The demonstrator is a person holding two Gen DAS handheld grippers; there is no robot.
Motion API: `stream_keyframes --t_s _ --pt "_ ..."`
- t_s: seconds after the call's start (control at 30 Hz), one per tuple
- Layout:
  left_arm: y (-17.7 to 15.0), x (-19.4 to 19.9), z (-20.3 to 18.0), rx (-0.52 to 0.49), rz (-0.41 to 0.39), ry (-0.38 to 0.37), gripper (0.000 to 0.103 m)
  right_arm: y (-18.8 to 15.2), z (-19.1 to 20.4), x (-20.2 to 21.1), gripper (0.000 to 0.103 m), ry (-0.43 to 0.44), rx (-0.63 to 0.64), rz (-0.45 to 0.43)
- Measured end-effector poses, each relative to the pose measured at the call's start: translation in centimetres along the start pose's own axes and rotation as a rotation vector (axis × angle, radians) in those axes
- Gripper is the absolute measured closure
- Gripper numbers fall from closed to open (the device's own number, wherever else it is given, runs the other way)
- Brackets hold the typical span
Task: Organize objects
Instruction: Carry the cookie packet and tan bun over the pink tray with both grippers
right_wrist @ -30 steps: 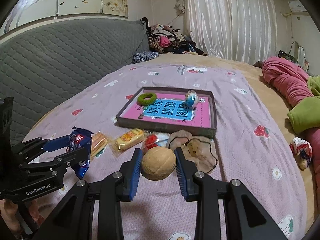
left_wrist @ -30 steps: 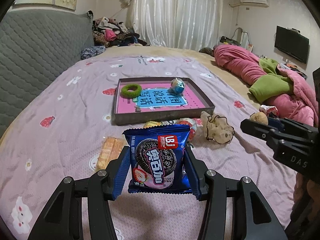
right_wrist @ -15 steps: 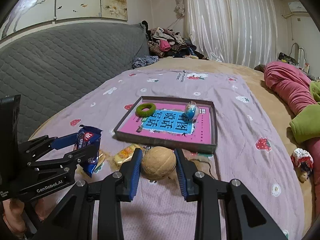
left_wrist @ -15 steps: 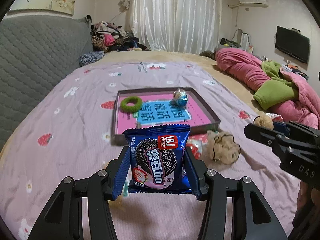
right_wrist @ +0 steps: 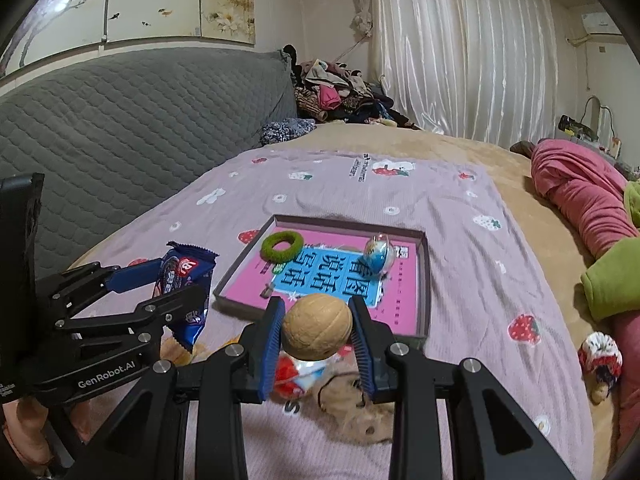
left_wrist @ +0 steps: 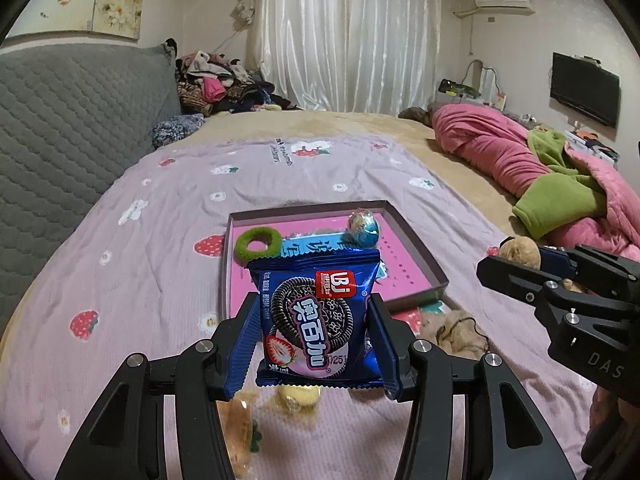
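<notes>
Hand-held gripper on my left (left_wrist: 316, 344) is clamped on a blue cookie packet (left_wrist: 316, 316), held upright above the bed (left_wrist: 140, 280), while my right hand-held gripper (right_wrist: 318, 338) squeezes a tan walnut-like ball (right_wrist: 318, 332) between its blue pads. Both hang just short of the shallow tray (right_wrist: 424, 280), which already holds a green ring (right_wrist: 282, 245) and a foil egg (right_wrist: 378, 255).

To do this well, I judge each load should clear the near rim before I lower it, and land on bare pink floor — apart from the ring and egg. The ball may roll, so set it low.

Writing: the packet shows "LBJ" on a red badge and "奥百加"; the tray's blue panel reads "看图说话写话"; my left tool says "GenRobot.AI", my right "DAS".
</notes>
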State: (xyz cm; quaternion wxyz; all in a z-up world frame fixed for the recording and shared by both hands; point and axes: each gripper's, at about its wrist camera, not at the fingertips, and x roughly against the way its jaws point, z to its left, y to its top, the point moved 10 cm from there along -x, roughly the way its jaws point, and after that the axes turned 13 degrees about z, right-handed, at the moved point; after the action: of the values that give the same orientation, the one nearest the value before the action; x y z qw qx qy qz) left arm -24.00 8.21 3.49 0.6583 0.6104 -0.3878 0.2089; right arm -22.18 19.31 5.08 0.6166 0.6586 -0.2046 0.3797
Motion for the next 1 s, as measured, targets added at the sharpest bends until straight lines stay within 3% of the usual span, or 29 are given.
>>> stream_keyframes --t_s 0.67,1.0 --pt "6.3 -6.0 2.8 0.022 0.010 0.007 0.049 7.4 -1.9 -5.4 0.070 -0.002 0.001 -0.003" --pt "8.1 -10.4 3.5 0.035 0.025 0.002 0.049 8.8 -4.0 -8.8 0.070 -0.006 -0.013 -0.006"
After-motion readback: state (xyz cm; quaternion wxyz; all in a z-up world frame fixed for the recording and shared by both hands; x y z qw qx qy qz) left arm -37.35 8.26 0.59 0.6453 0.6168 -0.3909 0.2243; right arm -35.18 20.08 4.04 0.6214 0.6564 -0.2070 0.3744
